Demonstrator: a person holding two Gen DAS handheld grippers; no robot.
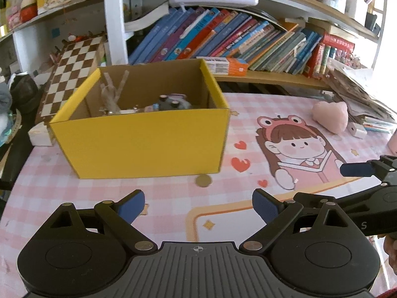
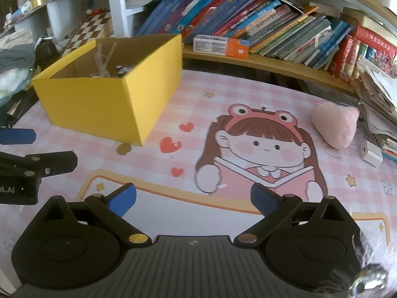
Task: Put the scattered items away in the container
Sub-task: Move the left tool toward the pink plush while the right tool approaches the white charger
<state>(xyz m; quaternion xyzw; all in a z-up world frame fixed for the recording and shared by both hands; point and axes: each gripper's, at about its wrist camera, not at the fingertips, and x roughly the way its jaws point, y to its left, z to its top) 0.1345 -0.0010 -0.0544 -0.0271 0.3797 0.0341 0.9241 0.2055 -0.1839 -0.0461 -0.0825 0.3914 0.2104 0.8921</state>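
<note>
A yellow cardboard box (image 1: 139,136) (image 2: 104,104) stands open on the pink checked mat, with several small items inside, among them a grey toy (image 1: 173,101). A gold coin (image 1: 203,180) (image 2: 123,148) lies on the mat just in front of the box's near corner. A pink heart-shaped plush (image 1: 331,115) (image 2: 335,126) rests at the right. My left gripper (image 1: 198,207) hovers open just short of the coin, nothing between its blue pads. My right gripper (image 2: 193,200) is open and empty over the cartoon girl print. Each gripper's tip shows at the edge of the other's view.
A small white block (image 2: 371,153) (image 1: 357,130) lies beside the plush. A pile of papers (image 2: 377,99) fills the right edge. A low shelf of leaning books (image 1: 235,42) runs behind the mat. A chessboard (image 1: 72,74) leans left of the box.
</note>
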